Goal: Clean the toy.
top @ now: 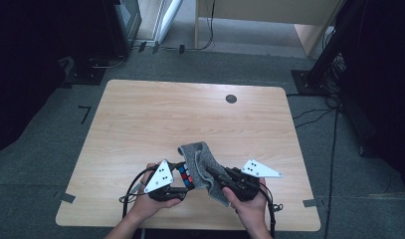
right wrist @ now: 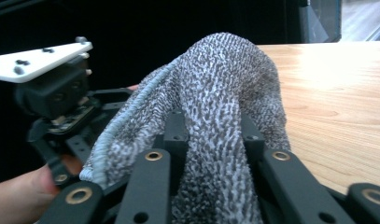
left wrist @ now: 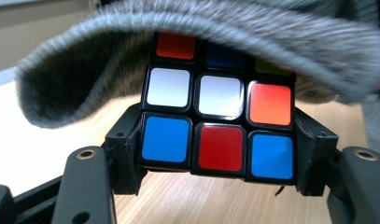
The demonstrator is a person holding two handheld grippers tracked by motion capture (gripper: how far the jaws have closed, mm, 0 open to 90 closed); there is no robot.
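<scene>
Wiping step under way: left tool [top: 182,185] clamped on Rubik's cube [left wrist: 219,122] above near tabletop [top: 155,114] edge; right tool [top: 216,178] pinching grey towel [right wrist: 211,98], draped over cube top. Next, likely: drag towel across faces, cube kept steady.

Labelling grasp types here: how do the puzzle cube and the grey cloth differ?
The puzzle cube is rigid, glossy, with coloured stickers in black frames; the grey cloth is soft, fuzzy and one-toned. The cube sits square between the left gripper's jaws; the cloth bunches between the right gripper's jaws and drapes over the cube's top. Both are held above the table.
</scene>
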